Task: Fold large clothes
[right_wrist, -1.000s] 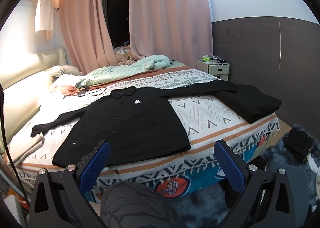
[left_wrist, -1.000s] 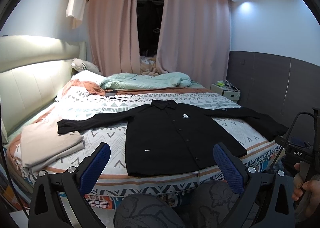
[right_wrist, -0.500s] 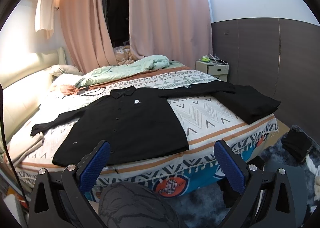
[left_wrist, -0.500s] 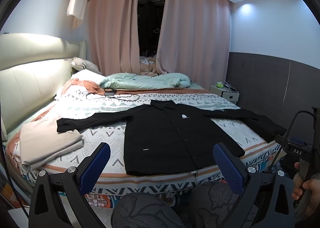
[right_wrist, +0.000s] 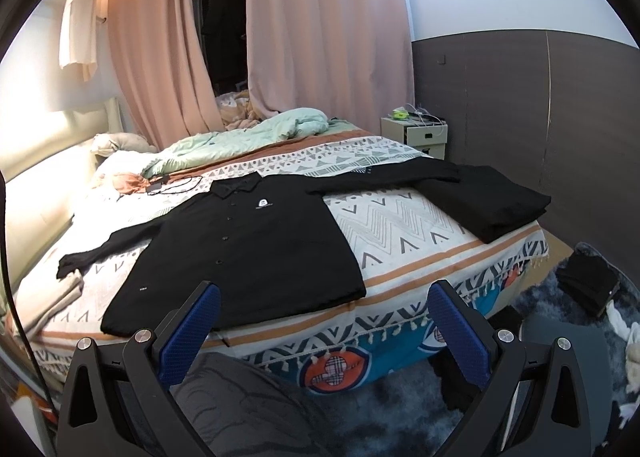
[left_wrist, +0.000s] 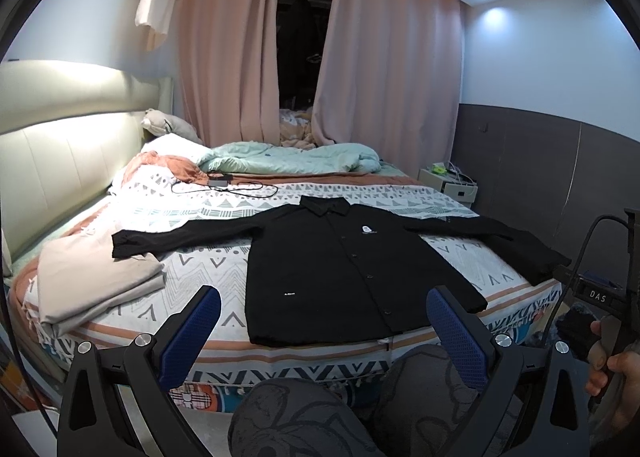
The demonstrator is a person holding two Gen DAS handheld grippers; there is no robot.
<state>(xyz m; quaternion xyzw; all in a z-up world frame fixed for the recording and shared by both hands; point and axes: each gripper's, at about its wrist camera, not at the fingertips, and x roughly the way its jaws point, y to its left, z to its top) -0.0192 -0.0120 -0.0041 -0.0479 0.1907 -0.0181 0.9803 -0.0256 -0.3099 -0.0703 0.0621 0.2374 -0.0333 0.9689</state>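
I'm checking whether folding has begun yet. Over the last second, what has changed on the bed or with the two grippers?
Almost nothing. Both views drift very slightly; nothing was taken hold of or let go. The black shirt still lies flat and unfolded on the bed, sleeves spread. The left gripper and right gripper stay short of the bed edge, jaws wide open. The folded beige cloth and folded black garment have not moved.

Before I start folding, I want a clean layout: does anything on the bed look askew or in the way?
Mostly tidy. The black shirt lies flat, buttoned, sleeves spread. But its left cuff overlaps the folded beige cloth, and its other sleeve runs onto a folded black garment. A loose black cable lies beyond the collar. Both grippers are open, short of the bed.
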